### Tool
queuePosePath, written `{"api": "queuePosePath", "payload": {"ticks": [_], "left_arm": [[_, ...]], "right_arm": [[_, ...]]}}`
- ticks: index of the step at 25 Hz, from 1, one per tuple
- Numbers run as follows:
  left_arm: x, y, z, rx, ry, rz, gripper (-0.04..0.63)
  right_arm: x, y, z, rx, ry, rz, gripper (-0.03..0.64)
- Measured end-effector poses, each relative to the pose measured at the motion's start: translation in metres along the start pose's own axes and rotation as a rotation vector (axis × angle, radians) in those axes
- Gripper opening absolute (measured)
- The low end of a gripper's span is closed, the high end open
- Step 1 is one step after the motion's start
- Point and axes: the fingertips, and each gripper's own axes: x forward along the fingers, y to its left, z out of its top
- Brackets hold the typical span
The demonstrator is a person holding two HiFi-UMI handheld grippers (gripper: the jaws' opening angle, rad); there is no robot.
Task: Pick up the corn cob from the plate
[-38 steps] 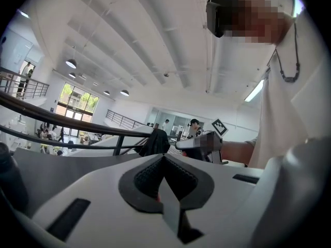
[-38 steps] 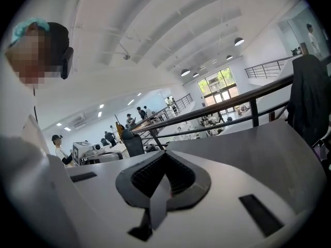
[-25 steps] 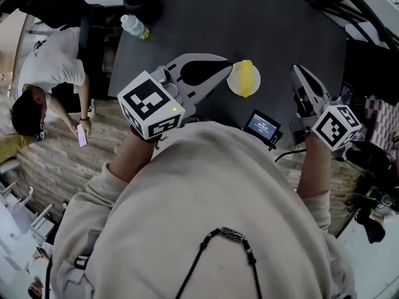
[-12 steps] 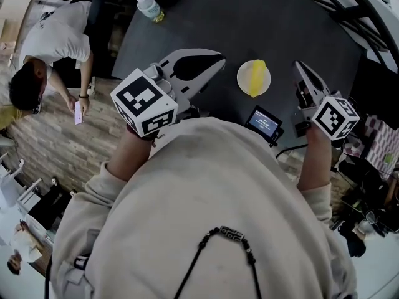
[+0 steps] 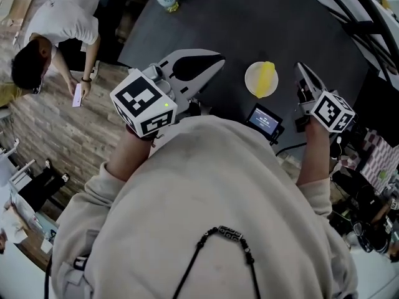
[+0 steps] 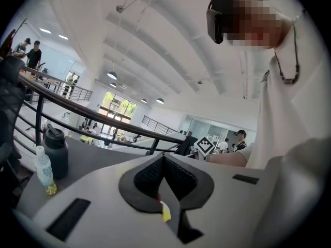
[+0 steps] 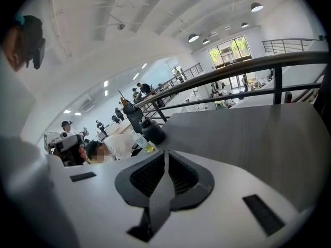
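Dark grey tabletop bears a white plate with the corn cob lying on it. Over the last second the right gripper has sunk closer to the plate, so the approach looks under way, with nothing grasped yet. Its jaws and those of the left gripper are pressed together, empty. The cob lies between the two pairs of tips, nearer the right pair.

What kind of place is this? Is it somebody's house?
Probably not a house. It looks like a big open office or lab hall: round ceiling lamps high up, a long metal railing, and people standing far off behind the dark table.
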Motion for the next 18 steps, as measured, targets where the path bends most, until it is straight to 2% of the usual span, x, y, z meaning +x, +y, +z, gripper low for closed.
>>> {"api": "queuePosePath", "payload": {"ticks": [12, 18], "left_arm": [[-0.028, 0.004, -0.013, -0.055, -0.014, 0.087, 0.0], [-0.042, 0.01, -0.02, -0.066, -0.019, 0.15, 0.0]], "right_arm": [[0.043, -0.026, -0.048, 0.026, 0.128, 0.002, 0.131], [0.066, -0.056, -0.085, 0.021, 0.214, -0.076, 0.169]]}}
